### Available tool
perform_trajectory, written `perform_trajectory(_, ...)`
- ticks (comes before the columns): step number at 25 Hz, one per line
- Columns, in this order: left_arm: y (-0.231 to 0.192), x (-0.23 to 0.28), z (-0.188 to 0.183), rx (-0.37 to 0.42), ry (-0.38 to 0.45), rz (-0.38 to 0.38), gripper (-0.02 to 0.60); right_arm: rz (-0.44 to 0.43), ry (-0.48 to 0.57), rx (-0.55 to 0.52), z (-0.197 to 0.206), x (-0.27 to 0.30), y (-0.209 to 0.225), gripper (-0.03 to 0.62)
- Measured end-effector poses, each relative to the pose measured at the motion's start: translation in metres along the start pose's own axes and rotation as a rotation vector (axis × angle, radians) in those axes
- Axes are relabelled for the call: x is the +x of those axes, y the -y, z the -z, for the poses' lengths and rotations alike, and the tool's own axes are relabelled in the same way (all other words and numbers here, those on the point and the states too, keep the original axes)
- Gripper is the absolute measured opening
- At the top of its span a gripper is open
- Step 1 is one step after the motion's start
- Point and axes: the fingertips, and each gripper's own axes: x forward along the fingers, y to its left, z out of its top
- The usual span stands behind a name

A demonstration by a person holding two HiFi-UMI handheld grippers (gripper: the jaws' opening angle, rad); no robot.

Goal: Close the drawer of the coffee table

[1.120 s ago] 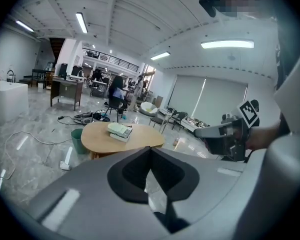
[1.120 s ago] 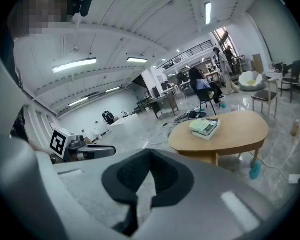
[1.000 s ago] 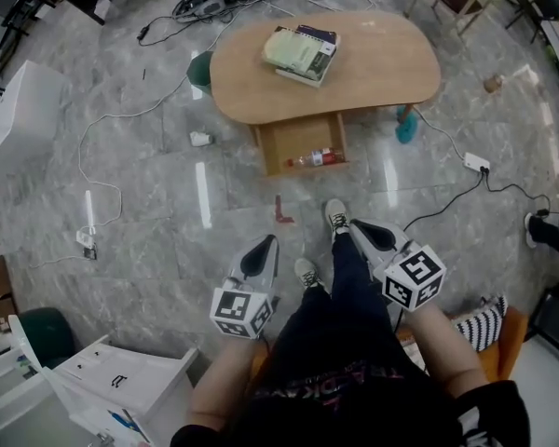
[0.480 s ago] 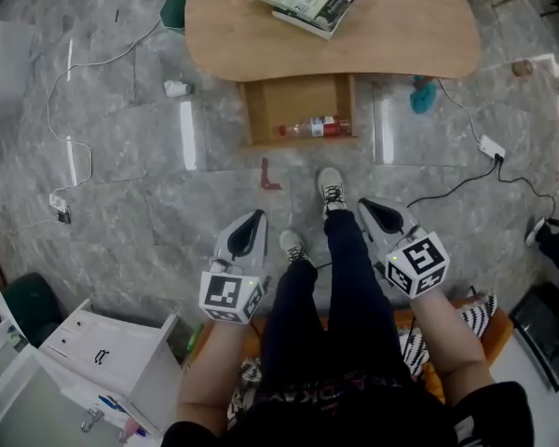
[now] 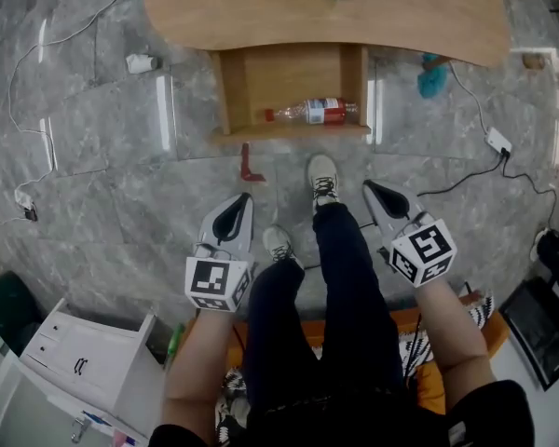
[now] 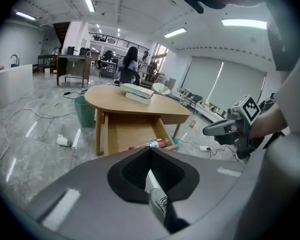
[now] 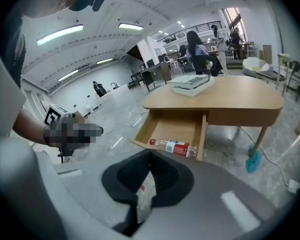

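Observation:
The wooden coffee table (image 5: 261,17) stands ahead of me with its drawer (image 5: 289,77) pulled out toward me. A plastic bottle with a red label (image 5: 312,112) lies along the drawer's front. My left gripper (image 5: 245,196) and right gripper (image 5: 366,184) hang over the floor on either side of my legs, short of the drawer, both shut and empty. The left gripper view has the drawer (image 6: 130,134) and bottle (image 6: 152,144) beyond its closed jaws (image 6: 150,151). In the right gripper view the drawer (image 7: 172,126) and bottle (image 7: 172,146) lie ahead of its jaws (image 7: 150,154).
Books (image 7: 192,84) lie on the tabletop. On the marble floor are a red piece (image 5: 250,168), a white cup (image 5: 140,62), a teal brush (image 5: 433,74), a power strip (image 5: 497,140) with cables, and a white cabinet (image 5: 74,361) at my left.
The table and drawer have grown larger and slid toward the top of the head view. Both grippers have sunk lower, still shut and apart from the drawer.

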Motion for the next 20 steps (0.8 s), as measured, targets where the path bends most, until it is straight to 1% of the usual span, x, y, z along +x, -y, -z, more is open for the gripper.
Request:
perform_trajectory(5,-0.036,0.032,0.045,0.004,0.014,-0.041,0.002,0.025,0.013,-0.013,0.035,0.042,0.025,0.000)
perform_trajectory(8,-0.049,0.047,0.065,0.011,0.020,-0.045,0.002,0.046,0.018,-0.021,0.050,0.056,0.039,0.000)
perform_trajectory(11,-0.062,0.060,0.081,0.022,0.027,-0.051,0.002,0.067,0.023,-0.028,0.064,0.069,0.054,0.000)
perform_trajectory(14,-0.076,0.076,0.095,0.028,0.051,-0.054,0.002,0.087,0.028,-0.041,0.081,0.086,0.071,0.000)
perform_trajectory(20,-0.104,0.101,0.118,0.086,0.108,-0.070,0.002,0.132,0.069,-0.082,0.105,0.115,0.098,0.000)
